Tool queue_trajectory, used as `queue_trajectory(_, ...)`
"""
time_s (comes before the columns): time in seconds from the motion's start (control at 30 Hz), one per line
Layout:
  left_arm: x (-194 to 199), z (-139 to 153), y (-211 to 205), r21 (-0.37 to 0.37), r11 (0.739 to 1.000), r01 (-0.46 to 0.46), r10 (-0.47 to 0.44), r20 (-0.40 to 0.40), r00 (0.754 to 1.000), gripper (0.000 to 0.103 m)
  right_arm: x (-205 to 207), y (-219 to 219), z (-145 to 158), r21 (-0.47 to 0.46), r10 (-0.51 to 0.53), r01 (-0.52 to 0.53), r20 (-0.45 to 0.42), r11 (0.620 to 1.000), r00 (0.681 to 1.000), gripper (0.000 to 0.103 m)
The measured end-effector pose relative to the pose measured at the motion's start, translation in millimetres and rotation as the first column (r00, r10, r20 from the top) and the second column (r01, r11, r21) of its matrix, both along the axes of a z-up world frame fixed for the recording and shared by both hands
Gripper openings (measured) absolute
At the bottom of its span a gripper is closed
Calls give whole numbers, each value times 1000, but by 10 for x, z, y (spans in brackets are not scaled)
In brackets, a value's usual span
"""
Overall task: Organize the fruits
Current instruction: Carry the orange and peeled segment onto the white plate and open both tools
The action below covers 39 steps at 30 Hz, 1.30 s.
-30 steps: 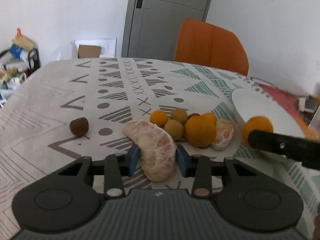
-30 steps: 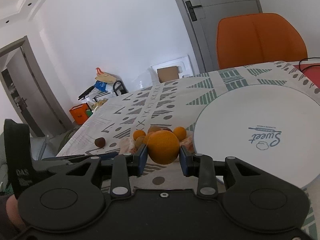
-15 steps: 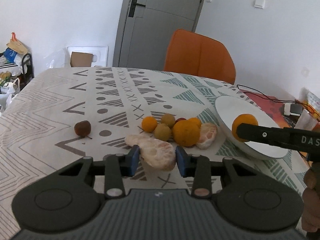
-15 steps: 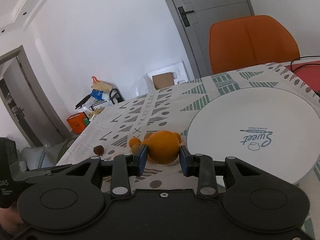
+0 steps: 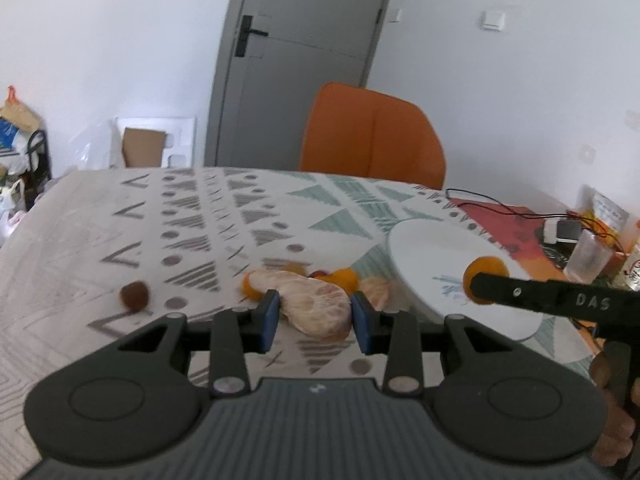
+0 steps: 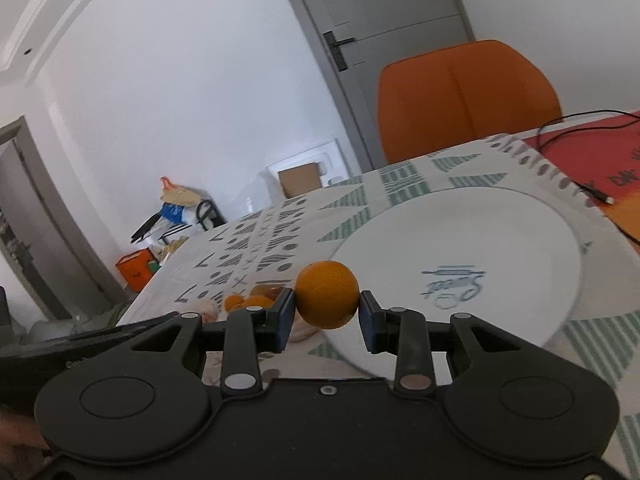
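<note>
My left gripper point(image 5: 314, 316) is shut on a peeled pomelo segment point(image 5: 316, 306) and holds it above the patterned tablecloth. My right gripper point(image 6: 326, 318) is shut on a round orange point(image 6: 327, 294) and holds it over the near rim of the white plate point(image 6: 480, 240). In the left wrist view the right gripper's finger and its orange point(image 5: 486, 274) hang over the plate point(image 5: 436, 252). A pile of small oranges point(image 5: 344, 278) and another peeled segment point(image 5: 376, 292) lie left of the plate. A brown fruit point(image 5: 135, 295) lies apart at the left.
An orange chair point(image 5: 372, 136) stands behind the table. A red mat with cables, a charger and a clear cup point(image 5: 588, 258) lie at the right edge. Bags and boxes point(image 6: 176, 208) stand by the far wall.
Both grippers have lifted with their fruit. The pomelo segment has come off the cloth. The orange has moved right, from beside the plate to over its rim.
</note>
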<state>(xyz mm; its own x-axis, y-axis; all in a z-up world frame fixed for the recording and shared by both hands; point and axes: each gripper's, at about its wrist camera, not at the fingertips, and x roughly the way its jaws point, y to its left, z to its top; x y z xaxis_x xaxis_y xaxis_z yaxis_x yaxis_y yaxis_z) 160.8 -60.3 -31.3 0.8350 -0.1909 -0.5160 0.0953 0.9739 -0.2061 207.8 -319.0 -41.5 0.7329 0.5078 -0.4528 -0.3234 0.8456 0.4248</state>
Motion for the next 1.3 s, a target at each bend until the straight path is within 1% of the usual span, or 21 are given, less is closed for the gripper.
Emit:
queue_trajectory(0.5,250,96,-568,20,994,107,-107,25,994,37,70,-426,-110,-1,-88,88,-17,996,996,33)
queue_trajectory(0.6,302,120,-688,24,992,125,-126,31,992,37,95,-475,-135,-29,-108,108,-8,994,994,33)
queue_trajectory(0.73,367,124,-833,35,988,153,-154,30,988,37,119,-531,-176,-44,-122,122,1,992,993,33)
queue_trajectory(0.9,493,85,-997,47,982,184,-184,8,983,37,107,-585,-189,-54,-127,128,18,990,992,33)
queue_trajectory(1.13,626,15,-1155,47,977,207,-207,-4,978,37,138,-725,-233,-50,-160,159,-2,986,987,34)
queue_trajectory(1.2,655,-11,-1184,45,976,211,-210,-13,978,37,145,-724,-239,-49,-158,157,-4,986,987,36)
queue_trajectory(1.3,694,-78,-1203,46,975,216,-214,-29,976,37,148,-698,-232,-57,-148,148,8,987,989,42)
